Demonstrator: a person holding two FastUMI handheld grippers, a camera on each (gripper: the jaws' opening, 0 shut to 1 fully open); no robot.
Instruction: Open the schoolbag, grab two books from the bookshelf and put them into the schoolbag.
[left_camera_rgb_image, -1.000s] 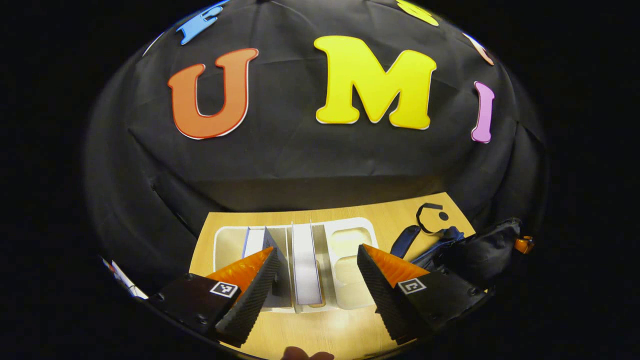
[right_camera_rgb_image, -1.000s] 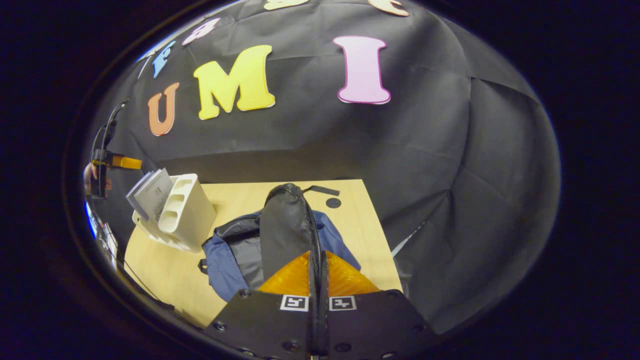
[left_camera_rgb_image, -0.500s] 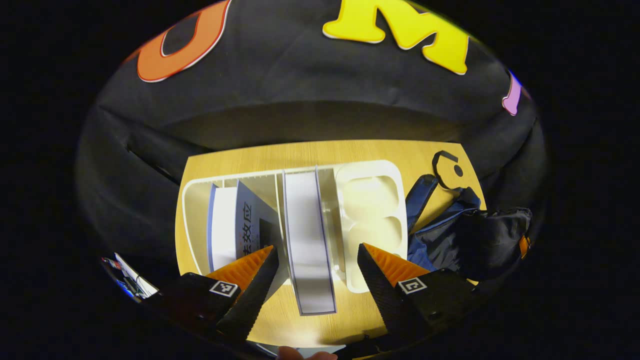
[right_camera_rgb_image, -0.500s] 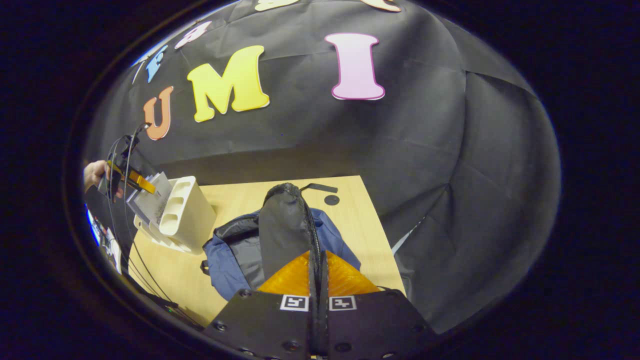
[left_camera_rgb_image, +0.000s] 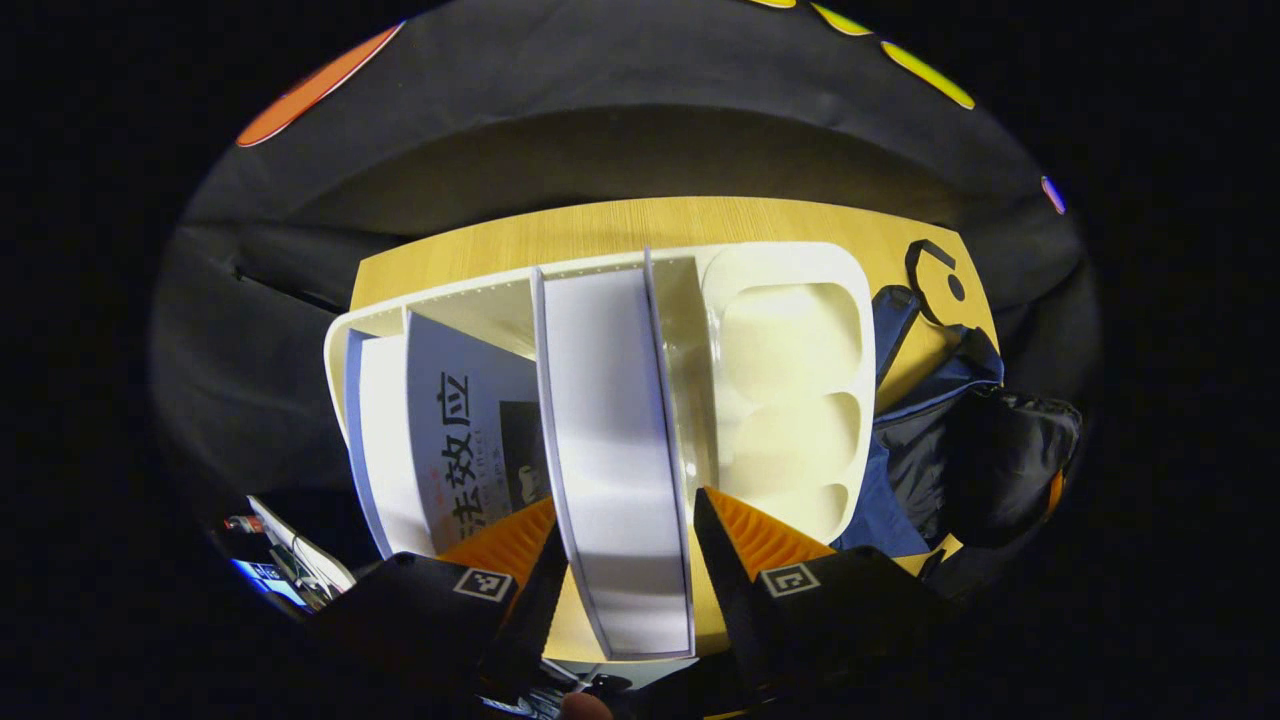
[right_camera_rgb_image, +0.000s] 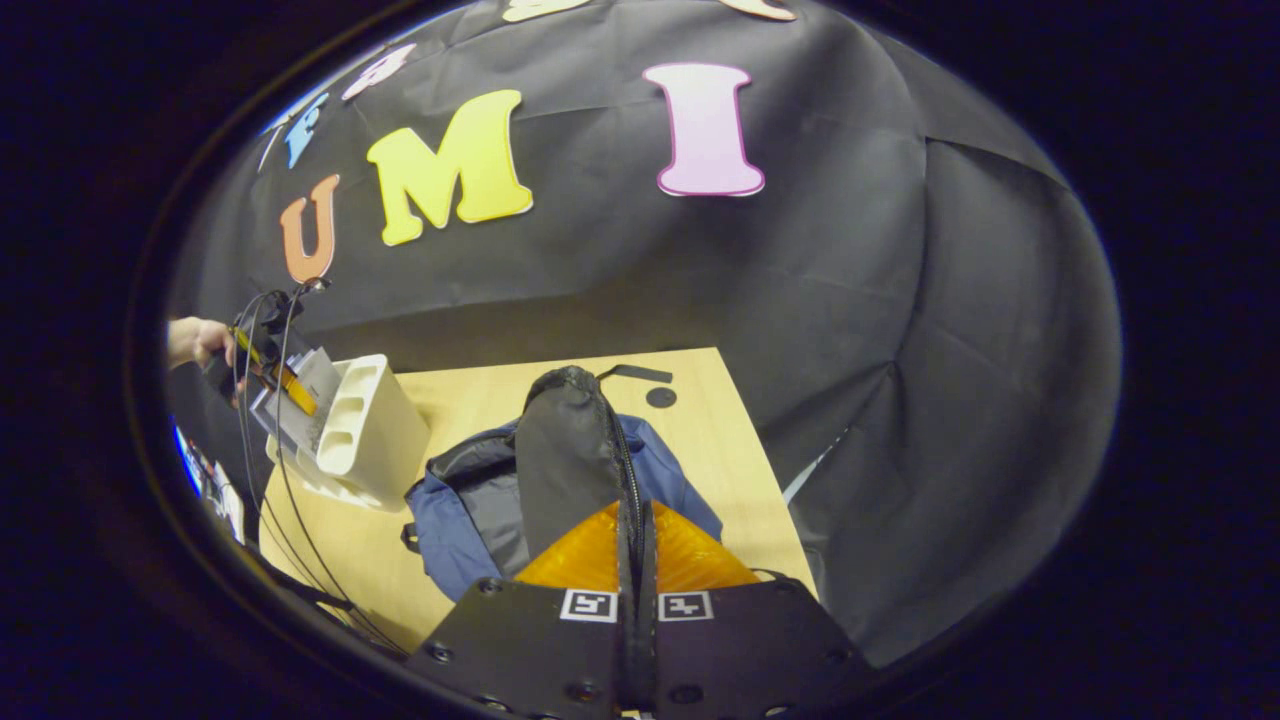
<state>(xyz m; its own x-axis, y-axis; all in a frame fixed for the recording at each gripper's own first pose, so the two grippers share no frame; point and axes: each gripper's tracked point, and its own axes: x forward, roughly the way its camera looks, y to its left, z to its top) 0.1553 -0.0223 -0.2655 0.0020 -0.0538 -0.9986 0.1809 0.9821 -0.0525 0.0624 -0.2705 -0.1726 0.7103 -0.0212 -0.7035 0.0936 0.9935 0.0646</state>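
Note:
A white bookshelf stands on the wooden table, and a thick white book sits upright in its middle slot. My left gripper straddles that book from above, both fingers pressing its two faces. A grey-covered book leans in the slot to the left. The blue and black schoolbag lies to the right of the shelf. My right gripper is shut on the bag's black flap at the zipper edge and holds it up. The left gripper and the person's hand show over the shelf.
The wooden table ends close behind the shelf and bag, against the black cloth wall. A black strap and a round black spot lie on the table behind the bag. Cables hang from the left gripper past the table's near left corner.
My left gripper has dropped down over the shelf, and its fingers have narrowed onto the thick white book. The right gripper has stayed put, holding the bag flap.

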